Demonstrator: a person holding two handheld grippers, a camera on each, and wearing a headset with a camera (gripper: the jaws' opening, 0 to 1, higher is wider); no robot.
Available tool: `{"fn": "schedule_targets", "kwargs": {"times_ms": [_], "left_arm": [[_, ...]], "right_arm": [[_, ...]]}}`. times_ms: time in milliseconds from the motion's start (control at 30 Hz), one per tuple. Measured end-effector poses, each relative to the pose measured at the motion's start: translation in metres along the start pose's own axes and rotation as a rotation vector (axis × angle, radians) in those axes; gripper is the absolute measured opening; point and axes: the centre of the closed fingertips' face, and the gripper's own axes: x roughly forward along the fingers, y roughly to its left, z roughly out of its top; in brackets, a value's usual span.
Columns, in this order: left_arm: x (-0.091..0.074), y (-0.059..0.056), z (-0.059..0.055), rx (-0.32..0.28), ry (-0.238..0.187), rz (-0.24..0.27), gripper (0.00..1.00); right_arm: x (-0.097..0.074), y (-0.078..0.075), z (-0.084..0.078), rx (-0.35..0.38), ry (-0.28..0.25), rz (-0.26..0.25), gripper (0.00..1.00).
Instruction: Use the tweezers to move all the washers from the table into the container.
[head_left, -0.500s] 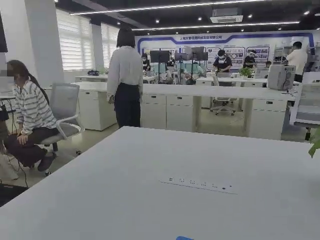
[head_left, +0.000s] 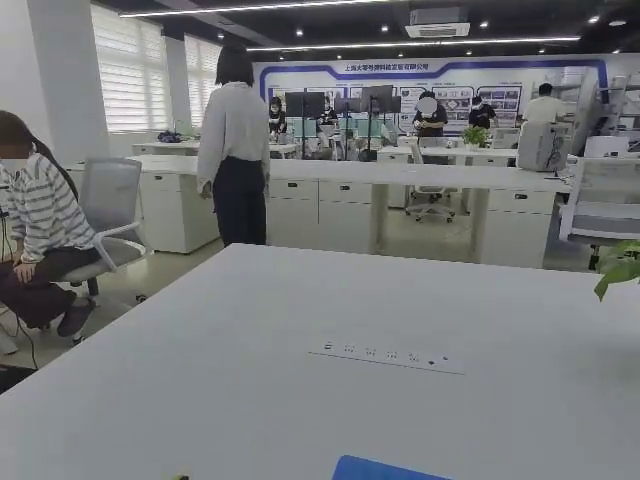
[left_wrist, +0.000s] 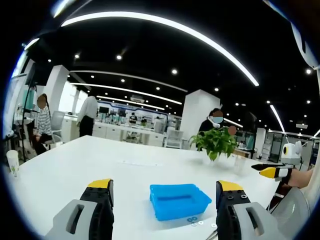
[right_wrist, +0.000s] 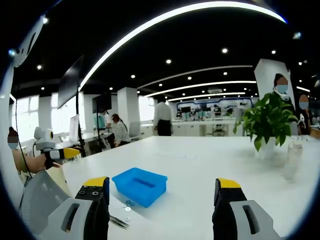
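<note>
A blue container sits on the white table, with several small washers lying just in front of it. My left gripper is open and empty, held short of the container. In the right gripper view the same container lies left of centre, the washers beside it and the tweezers flat on the table near them. My right gripper is open, with nothing between its jaws. In the head view the container's far edge shows at the bottom.
A potted plant and a clear cup stand on the table beyond the container. A paper cup sits at the table's left edge. A power strip is set into the tabletop. A seated person and a standing one are beyond the table.
The head camera has tipped down a little, so more of the blue container's edge shows at the bottom. Nothing on the table has visibly moved.
</note>
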Motion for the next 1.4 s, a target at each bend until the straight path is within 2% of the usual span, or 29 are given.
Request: {"fn": "schedule_targets", "kwargs": {"times_ms": [467, 800, 1000, 1167, 1400], "left_arm": [[0.0, -0.001, 0.002, -0.011, -0.008, -0.01, 0.85], [0.002, -0.005, -0.002, -0.012, 0.017, -0.033, 0.84], [0.006, -0.012, -0.009, -0.005, 0.053, -0.067, 0.83], [0.007, -0.014, -0.013, 0.009, 0.072, -0.073, 0.82], [0.007, -0.012, -0.016, 0.02, 0.089, -0.063, 0.82]], "right_arm": [[0.0, -0.001, 0.0, 0.0, 0.003, -0.006, 0.85], [0.001, -0.003, -0.002, 0.004, 0.018, -0.015, 0.84], [-0.001, -0.007, 0.0, 0.008, 0.003, -0.034, 0.83], [-0.002, -0.009, 0.002, 0.016, -0.01, -0.045, 0.83], [0.002, -0.002, -0.003, 0.01, 0.017, -0.019, 0.82]]}}
